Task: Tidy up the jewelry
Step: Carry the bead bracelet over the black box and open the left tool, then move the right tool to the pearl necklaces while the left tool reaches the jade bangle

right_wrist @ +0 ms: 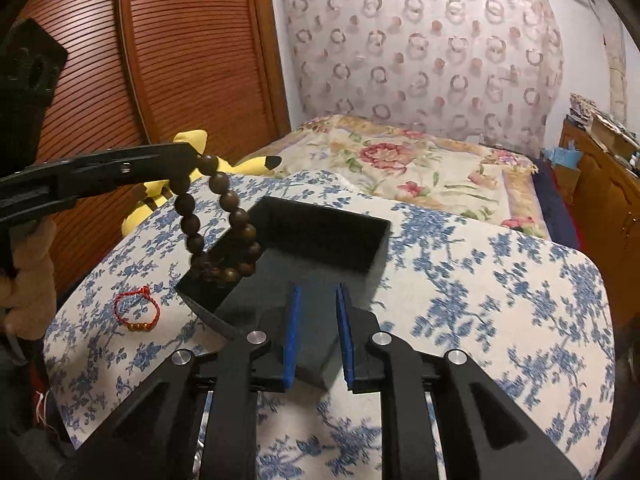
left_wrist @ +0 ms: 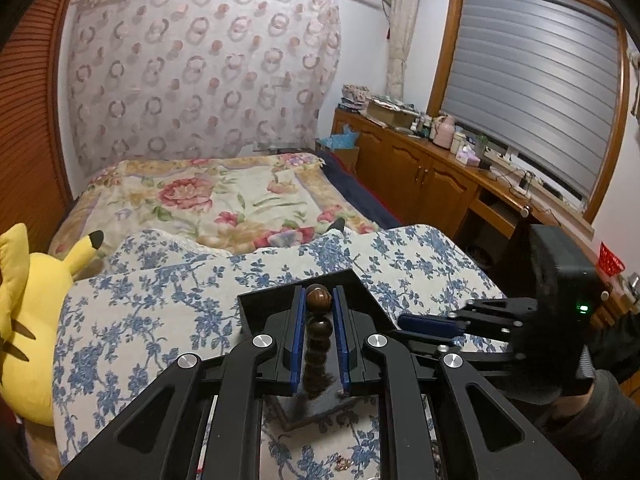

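My left gripper [left_wrist: 319, 300] is shut on a brown wooden bead bracelet [left_wrist: 319, 330]. In the right wrist view the left gripper [right_wrist: 188, 160] comes in from the left and the bracelet [right_wrist: 218, 224] hangs from it as a loop, its lower end over the left edge of an open black box [right_wrist: 320, 236]. My right gripper [right_wrist: 318, 292] is open and empty, its blue pads either side of the box's near corner; it also shows in the left wrist view [left_wrist: 424, 322]. A red string bracelet [right_wrist: 136, 310] lies on the floral cushion left of the box.
The box [left_wrist: 360, 292] sits on a blue-and-white floral cushion [right_wrist: 480, 300] at the foot of a bed. A yellow plush toy [left_wrist: 28, 312] lies left of the cushion. A wooden sliding door [right_wrist: 180, 60] stands left, and a wooden cabinet [left_wrist: 420, 168] with clutter stands right under the window.
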### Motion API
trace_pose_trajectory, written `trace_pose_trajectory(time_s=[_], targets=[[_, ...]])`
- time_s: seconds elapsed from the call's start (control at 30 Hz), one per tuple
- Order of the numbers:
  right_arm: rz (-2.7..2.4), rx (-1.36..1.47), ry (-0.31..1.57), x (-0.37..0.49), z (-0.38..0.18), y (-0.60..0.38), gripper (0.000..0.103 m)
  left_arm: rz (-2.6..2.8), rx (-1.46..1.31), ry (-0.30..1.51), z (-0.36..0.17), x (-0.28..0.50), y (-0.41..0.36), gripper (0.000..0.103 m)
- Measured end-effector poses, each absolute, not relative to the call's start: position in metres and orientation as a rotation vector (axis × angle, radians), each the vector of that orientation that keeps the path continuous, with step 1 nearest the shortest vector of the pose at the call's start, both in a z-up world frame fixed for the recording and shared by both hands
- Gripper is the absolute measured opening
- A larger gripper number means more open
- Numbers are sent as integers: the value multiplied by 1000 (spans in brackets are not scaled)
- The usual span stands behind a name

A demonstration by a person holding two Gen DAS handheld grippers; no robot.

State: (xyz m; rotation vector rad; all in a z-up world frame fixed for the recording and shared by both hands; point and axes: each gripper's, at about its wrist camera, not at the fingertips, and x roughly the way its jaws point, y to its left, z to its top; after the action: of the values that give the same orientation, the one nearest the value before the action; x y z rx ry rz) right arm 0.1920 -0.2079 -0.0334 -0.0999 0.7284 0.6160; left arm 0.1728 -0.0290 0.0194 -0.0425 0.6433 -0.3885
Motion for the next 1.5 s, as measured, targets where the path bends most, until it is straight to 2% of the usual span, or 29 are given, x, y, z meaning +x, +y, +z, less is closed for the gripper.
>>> trace_pose_trajectory(time_s=[0.13,0.17,0.27,0.4,0.63,0.7,0.87,0.97,1.17,1.27,1.33,1.5], targets=[[603,-106,720,181,-33,-216,20,-372,-25,665,14,180,-33,13],[604,-110,717,176,-33,-219,20,-367,-22,667,13,180,-34,15],[610,-119,711,162,-34,-221,20,-364,-10,673,8,173,-35,31],[628,-121,707,137,-36,-224,20,-362,23,694,-2,154,-36,39],[664,-122,734,90,-49,-228,20,-359,42,727,-27,104,-24,44],[659,-131,745,82,-53,-228,20,-354,31,736,-34,90,-16,49],[653,-145,764,61,-61,-232,20,-334,16,771,-49,61,-1,50],[650,-148,767,51,-61,-233,20,-327,28,785,-56,45,2,57],[640,-146,776,38,-61,-236,20,-341,65,835,-72,18,-4,57],[634,-152,775,32,-61,-237,24,-364,71,852,-78,10,-9,57],[637,-149,780,29,-62,-237,25,-372,78,862,-80,8,-12,54],[645,-163,798,22,-67,-237,25,-407,96,886,-88,4,-24,34]])
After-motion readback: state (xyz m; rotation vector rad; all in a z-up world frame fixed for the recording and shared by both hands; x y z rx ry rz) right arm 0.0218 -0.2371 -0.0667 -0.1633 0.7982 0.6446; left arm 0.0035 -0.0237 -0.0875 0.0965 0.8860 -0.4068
